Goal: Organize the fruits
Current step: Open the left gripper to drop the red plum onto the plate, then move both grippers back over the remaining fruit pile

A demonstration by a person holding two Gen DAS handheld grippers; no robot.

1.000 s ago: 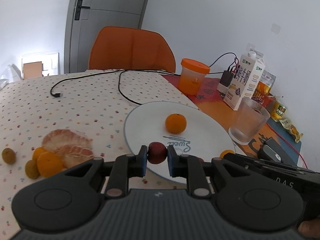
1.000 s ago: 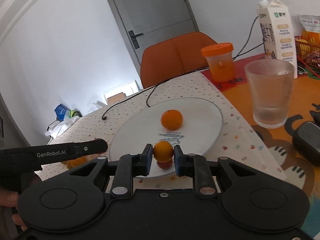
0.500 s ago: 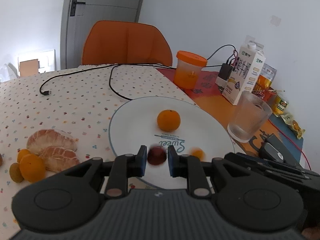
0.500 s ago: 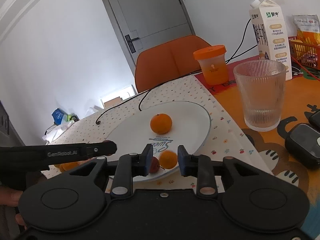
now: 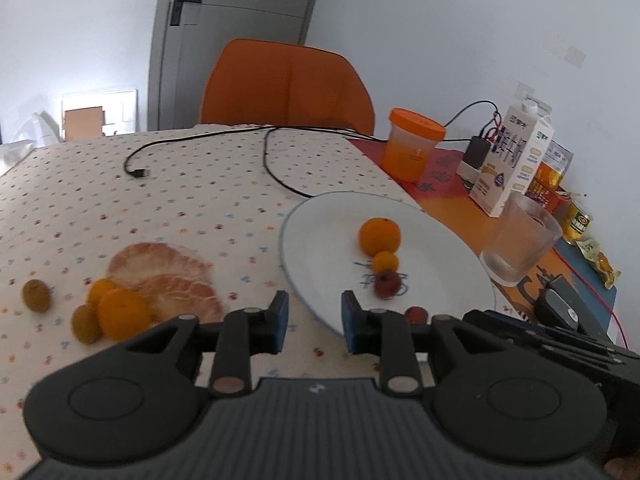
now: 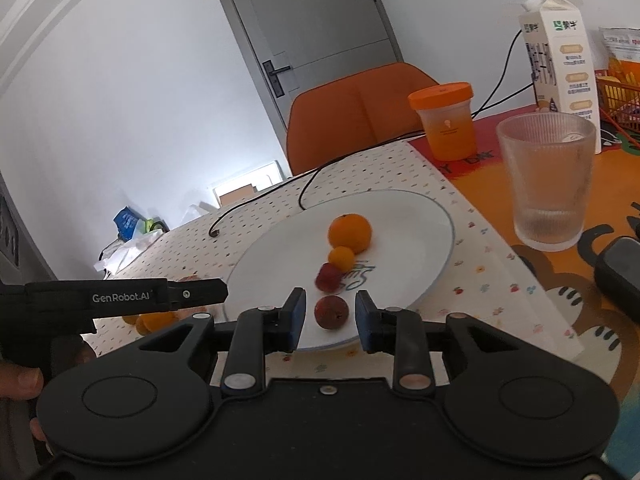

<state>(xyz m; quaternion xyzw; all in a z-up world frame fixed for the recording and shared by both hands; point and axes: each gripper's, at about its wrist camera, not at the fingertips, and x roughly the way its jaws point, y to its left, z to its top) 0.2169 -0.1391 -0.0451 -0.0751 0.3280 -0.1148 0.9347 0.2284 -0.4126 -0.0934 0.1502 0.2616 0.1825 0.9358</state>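
A white plate [image 5: 440, 240] [image 6: 412, 216] holds a large orange [image 5: 379, 236] [image 6: 349, 233], a small orange [image 5: 385, 261] [image 6: 341, 257] and two red fruits [image 5: 387, 284] [image 6: 327, 277], the nearer one [image 6: 331, 312] [image 5: 416, 314] by the front rim. My left gripper [image 5: 313, 320] is open and empty, just left of the plate's front edge. My right gripper [image 6: 329, 318] is open, its jaws on either side of the nearer red fruit without touching it. Left of the plate lie peeled citrus halves [image 5: 168, 280], oranges [image 5: 122, 312] and small greenish fruits [image 5: 36, 295].
A ribbed glass [image 5: 520, 240] [image 6: 546, 180], an orange-lidded cup [image 5: 412, 148] [image 6: 446, 124] and a milk carton [image 5: 512, 160] [image 6: 558, 52] stand right of the plate. A black cable [image 5: 200, 148] lies across the dotted tablecloth. An orange chair [image 5: 286, 84] stands behind the table.
Both grippers opened and drew back. The left let go of its red fruit and the right let go of the small orange; both fruits now lie on the plate.
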